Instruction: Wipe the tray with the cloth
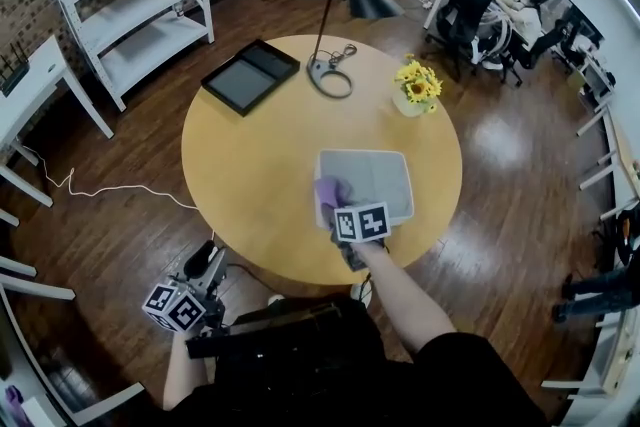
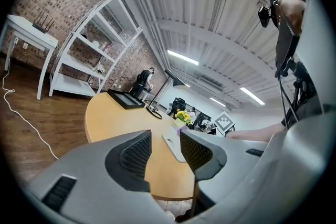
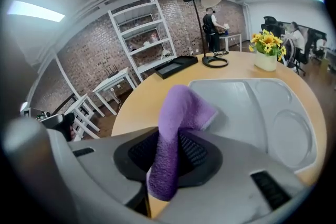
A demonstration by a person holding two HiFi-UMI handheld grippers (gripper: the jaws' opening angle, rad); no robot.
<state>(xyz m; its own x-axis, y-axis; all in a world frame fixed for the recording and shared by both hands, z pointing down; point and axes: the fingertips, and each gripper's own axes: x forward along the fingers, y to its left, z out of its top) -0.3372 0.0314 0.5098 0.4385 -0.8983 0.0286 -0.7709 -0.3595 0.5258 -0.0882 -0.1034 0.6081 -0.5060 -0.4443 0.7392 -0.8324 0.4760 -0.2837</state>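
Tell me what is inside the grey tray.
Only the purple cloth, clamped in the right hand-held gripper, at the tray's left edge. The floor beneath it is covered.

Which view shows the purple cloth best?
The right gripper view: the cloth fills the centre, pinched between the jaws. The head view shows a small purple patch at the tray's edge; the left gripper view, a distant speck.

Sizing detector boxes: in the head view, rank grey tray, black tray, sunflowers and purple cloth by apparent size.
1. grey tray and black tray: they look about alike, and the black one sits farther from the camera, so I won't rank them.
2. sunflowers
3. purple cloth
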